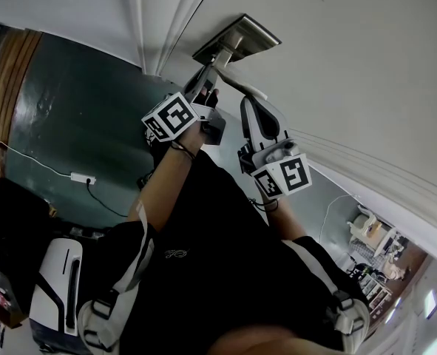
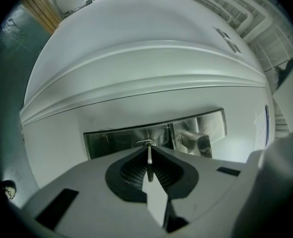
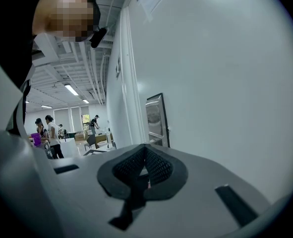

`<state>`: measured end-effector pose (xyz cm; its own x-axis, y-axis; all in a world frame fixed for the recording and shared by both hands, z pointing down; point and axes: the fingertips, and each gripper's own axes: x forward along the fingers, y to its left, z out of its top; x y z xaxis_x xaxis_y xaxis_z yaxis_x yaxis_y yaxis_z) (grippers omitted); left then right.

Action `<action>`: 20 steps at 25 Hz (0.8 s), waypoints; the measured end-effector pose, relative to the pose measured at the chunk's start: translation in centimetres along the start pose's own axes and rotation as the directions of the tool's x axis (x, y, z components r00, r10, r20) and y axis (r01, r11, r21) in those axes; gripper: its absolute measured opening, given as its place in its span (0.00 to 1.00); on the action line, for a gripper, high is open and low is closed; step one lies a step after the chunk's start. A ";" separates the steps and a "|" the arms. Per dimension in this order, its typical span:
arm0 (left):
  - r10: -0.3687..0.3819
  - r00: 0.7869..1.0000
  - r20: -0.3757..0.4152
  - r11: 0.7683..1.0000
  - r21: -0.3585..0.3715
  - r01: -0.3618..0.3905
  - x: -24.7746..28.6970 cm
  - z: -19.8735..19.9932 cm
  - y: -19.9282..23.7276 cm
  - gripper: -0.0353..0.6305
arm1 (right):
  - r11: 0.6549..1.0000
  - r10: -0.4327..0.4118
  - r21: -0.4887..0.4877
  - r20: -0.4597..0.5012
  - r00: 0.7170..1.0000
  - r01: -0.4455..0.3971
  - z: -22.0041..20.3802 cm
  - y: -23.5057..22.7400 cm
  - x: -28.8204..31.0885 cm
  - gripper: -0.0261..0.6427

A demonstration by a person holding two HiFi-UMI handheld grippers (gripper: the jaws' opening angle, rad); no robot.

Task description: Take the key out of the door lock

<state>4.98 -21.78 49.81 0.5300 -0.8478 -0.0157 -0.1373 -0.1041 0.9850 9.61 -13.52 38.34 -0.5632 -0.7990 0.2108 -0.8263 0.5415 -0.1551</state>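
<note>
A brushed-metal lock plate sits on the white door. My left gripper is pushed up against it. In the left gripper view the left gripper is shut on a thin silver key, seen edge-on between the black pads. The key's tip meets the keyhole in the lock plate, and the door handle sticks out to the right of it. My right gripper hangs just right of the left one, below the handle. The right gripper is shut with nothing between its pads.
The door frame runs along the left of the door, with dark green floor and a white cable beyond it. In the right gripper view the lock plate shows side-on, and people stand in a lit room far behind.
</note>
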 end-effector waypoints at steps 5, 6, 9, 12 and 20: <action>0.009 1.000 -0.011 1.000 0.000 -0.009 -0.5 -0.2 0.2 0.11 | 1.000 -0.007 0.003 -0.003 1.000 0.007 -0.4 0.0 0.0 0.05; 0.010 1.000 -0.014 1.000 0.002 -0.010 -0.7 -0.1 0.2 0.11 | 1.000 -0.007 0.004 -0.003 1.000 0.007 -0.5 0.1 0.1 0.05; 0.013 1.000 -0.022 1.000 0.013 -0.013 -0.9 0.0 0.2 0.11 | 1.000 -0.004 0.006 0.000 1.000 0.004 -0.6 0.3 0.3 0.05; 0.023 0.999 -0.026 0.999 0.027 -0.022 -1.5 0.2 0.3 0.11 | 1.000 -0.003 0.010 -0.001 1.000 0.003 -0.7 0.6 0.5 0.05; 0.058 0.998 -0.016 0.996 0.068 -0.057 -4.6 1.8 0.9 0.11 | 1.000 0.019 0.019 -0.016 1.000 -0.018 -1.6 2.7 1.2 0.05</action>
<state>0.94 -18.90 50.41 0.5344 -0.8441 0.0444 -0.2235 -0.0905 0.9705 6.67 -12.62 39.77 -0.5785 -0.7846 0.2229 -0.8155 0.5510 -0.1771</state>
